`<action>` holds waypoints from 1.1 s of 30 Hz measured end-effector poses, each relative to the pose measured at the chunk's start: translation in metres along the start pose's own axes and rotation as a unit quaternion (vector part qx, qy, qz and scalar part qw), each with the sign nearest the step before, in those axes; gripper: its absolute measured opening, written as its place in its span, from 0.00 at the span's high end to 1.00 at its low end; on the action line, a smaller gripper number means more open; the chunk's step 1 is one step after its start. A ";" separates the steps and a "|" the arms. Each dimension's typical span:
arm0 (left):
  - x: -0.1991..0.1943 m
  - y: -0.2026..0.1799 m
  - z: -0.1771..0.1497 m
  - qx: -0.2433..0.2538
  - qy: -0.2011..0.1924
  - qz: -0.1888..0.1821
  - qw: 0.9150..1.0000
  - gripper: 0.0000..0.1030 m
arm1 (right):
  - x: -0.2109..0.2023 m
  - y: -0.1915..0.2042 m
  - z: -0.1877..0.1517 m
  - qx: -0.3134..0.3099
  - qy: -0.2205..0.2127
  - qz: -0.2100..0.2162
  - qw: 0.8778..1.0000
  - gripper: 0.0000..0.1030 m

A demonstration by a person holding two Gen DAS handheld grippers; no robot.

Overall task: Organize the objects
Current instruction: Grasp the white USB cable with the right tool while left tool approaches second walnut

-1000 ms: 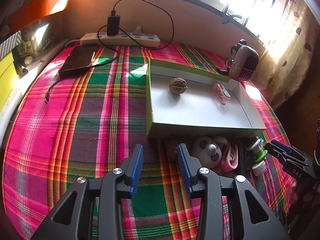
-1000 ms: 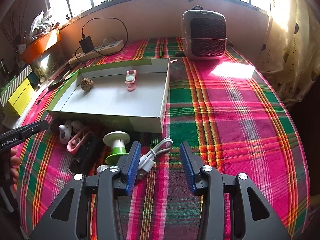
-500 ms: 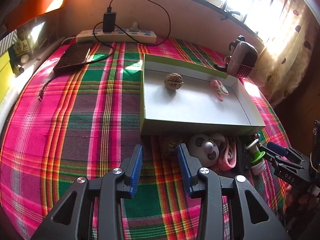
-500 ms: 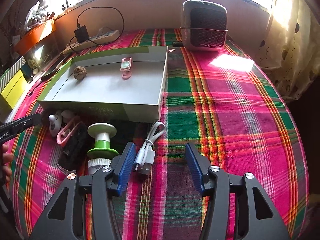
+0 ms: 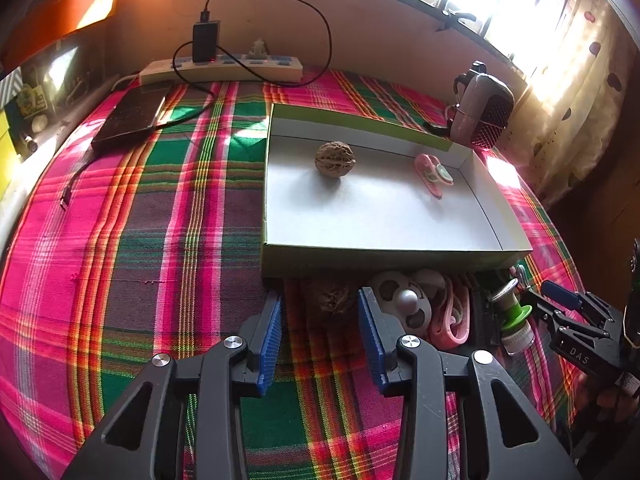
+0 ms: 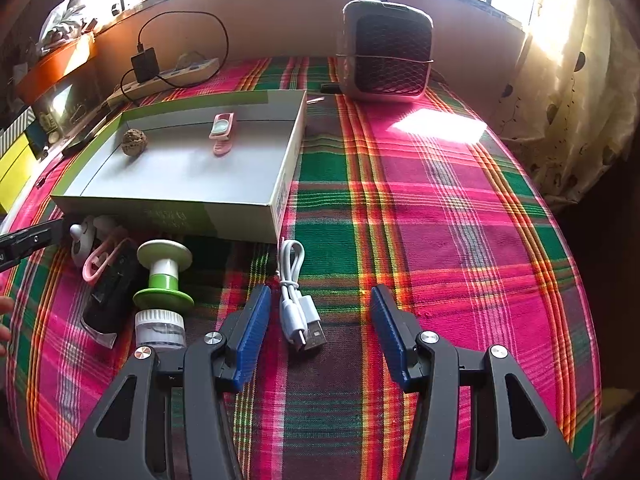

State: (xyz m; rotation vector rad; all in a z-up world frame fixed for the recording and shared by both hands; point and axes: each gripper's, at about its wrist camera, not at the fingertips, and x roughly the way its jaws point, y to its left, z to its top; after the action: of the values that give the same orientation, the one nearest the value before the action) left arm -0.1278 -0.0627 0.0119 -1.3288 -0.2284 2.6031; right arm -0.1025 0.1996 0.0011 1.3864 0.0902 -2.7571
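A shallow open box (image 5: 400, 254) (image 6: 172, 212) lies on the plaid cloth and holds a walnut (image 5: 335, 159) (image 6: 134, 142) and a pink clip (image 5: 432, 174) (image 6: 222, 132). In front of it lie a second walnut (image 5: 334, 300), a panda toy (image 5: 404, 304) (image 6: 82, 240), a pink carabiner (image 5: 452, 316) (image 6: 104, 258), a black object (image 6: 112, 296), a green-and-white spool (image 5: 512, 312) (image 6: 164, 276) and a white USB cable (image 6: 298, 296). My left gripper (image 5: 320, 316) is open with the second walnut between its fingertips. My right gripper (image 6: 320, 312) is open around the cable.
A small heater (image 6: 384, 54) (image 5: 482, 110) stands at the back right. A power strip with a charger (image 5: 220, 68) (image 6: 164, 80) lies along the back wall, a dark tablet (image 5: 132, 118) to its left. Curtains (image 6: 568, 100) hang at the right edge.
Both grippers have moved forward toward the row of objects. The right gripper has opened wider and shifted right, so the cable lies between its fingers. The left now brackets the walnut.
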 end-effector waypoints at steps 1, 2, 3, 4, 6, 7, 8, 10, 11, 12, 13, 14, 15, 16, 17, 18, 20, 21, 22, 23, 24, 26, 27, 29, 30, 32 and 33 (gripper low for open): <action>0.001 0.000 0.000 -0.001 0.001 0.000 1.000 0.65 | 0.000 0.002 0.000 -0.004 -0.001 0.004 1.000 0.49; 0.002 -0.002 0.001 0.000 0.001 0.002 1.000 0.65 | 0.001 0.005 0.001 -0.007 -0.003 0.004 1.000 0.49; 0.003 -0.003 0.001 0.001 0.002 0.005 1.000 0.65 | 0.001 0.006 0.002 -0.010 -0.004 0.003 1.000 0.49; 0.005 -0.003 0.001 0.001 0.004 0.008 1.000 0.65 | 0.002 0.007 0.002 -0.011 -0.004 0.004 1.000 0.49; 0.007 -0.004 0.001 0.003 0.007 0.012 1.000 0.65 | 0.003 0.007 0.002 -0.009 -0.007 0.007 1.000 0.49; 0.007 -0.004 0.001 0.002 0.005 0.012 1.000 0.65 | 0.003 0.006 0.002 -0.007 -0.008 0.010 1.000 0.49; 0.008 -0.004 0.001 0.001 0.005 0.012 1.000 0.65 | 0.004 0.005 0.002 -0.004 -0.008 0.013 1.000 0.49; 0.008 -0.003 0.001 -0.002 0.004 0.013 1.000 0.65 | 0.004 0.005 0.003 -0.005 -0.009 0.014 1.000 0.49; 0.008 -0.003 0.001 -0.003 0.004 0.013 1.000 0.65 | 0.004 0.005 0.003 -0.006 -0.009 0.013 1.000 0.49; 0.008 -0.003 0.001 -0.001 0.004 0.015 1.000 0.65 | 0.004 0.005 0.003 -0.007 -0.010 0.013 1.000 0.49; 0.008 -0.004 0.001 -0.002 0.004 0.016 1.000 0.65 | 0.004 0.005 0.003 -0.007 -0.011 0.014 1.000 0.49; 0.008 -0.004 0.001 -0.003 0.004 0.016 1.000 0.65 | 0.004 0.005 0.003 -0.006 -0.012 0.015 1.000 0.49; 0.008 -0.003 0.002 -0.003 0.003 0.016 1.000 0.65 | 0.004 0.005 0.002 -0.007 -0.013 0.015 1.000 0.49; 0.008 -0.003 0.001 -0.004 0.003 0.015 1.000 0.65 | 0.004 0.004 0.002 -0.007 -0.014 0.016 1.000 0.49; 0.008 -0.003 0.001 -0.006 0.003 0.014 1.000 0.65 | 0.004 0.004 0.002 -0.007 -0.014 0.017 1.000 0.49; 0.008 -0.002 0.001 -0.008 0.002 0.013 1.000 0.65 | 0.004 0.004 0.002 -0.006 -0.014 0.018 1.000 0.49; 0.008 -0.001 0.001 -0.015 0.000 0.011 1.000 0.67 | 0.004 0.003 0.002 -0.006 -0.015 0.020 1.000 0.54; 0.008 0.000 0.001 -0.017 0.000 0.012 1.000 0.69 | 0.004 0.003 0.002 -0.007 -0.016 0.021 1.000 0.56; 0.008 0.001 0.002 -0.019 -0.001 0.013 1.000 0.71 | 0.004 0.003 0.002 -0.008 -0.016 0.022 1.000 0.59; 0.008 0.002 0.001 -0.020 -0.002 0.015 1.000 0.74 | 0.003 0.003 0.001 -0.008 -0.017 0.023 1.000 0.62; 0.008 0.002 0.001 -0.021 -0.002 0.016 1.000 0.74 | 0.003 0.003 0.001 -0.008 -0.017 0.023 1.000 0.63; 0.008 0.002 0.001 -0.020 -0.003 0.016 1.000 0.75 | 0.002 0.003 0.001 -0.008 -0.018 0.025 0.999 0.69; 0.008 0.002 0.001 -0.019 -0.003 0.017 1.000 0.75 | 0.002 0.003 0.001 -0.007 -0.018 0.026 0.999 0.69; 0.008 0.003 0.000 -0.018 -0.004 0.018 1.000 0.75 | 0.002 0.002 0.001 -0.007 -0.019 0.026 0.999 0.75; 0.008 0.002 0.000 -0.017 -0.004 0.018 1.000 0.75 | 0.002 0.002 0.001 -0.008 -0.019 0.027 0.999 0.77; 0.008 0.002 0.000 -0.018 -0.004 0.018 1.000 0.75 | 0.001 0.003 0.001 -0.009 -0.019 0.030 0.999 0.83; 0.008 0.002 0.000 -0.018 -0.003 0.019 1.000 0.75 | 0.001 0.003 0.001 -0.010 -0.019 0.030 0.999 0.83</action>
State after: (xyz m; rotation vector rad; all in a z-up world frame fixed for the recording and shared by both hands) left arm -0.1326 -0.0626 0.0053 -1.3486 -0.2541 2.6464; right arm -0.1037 0.1967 0.0003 1.3083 0.0727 -2.7254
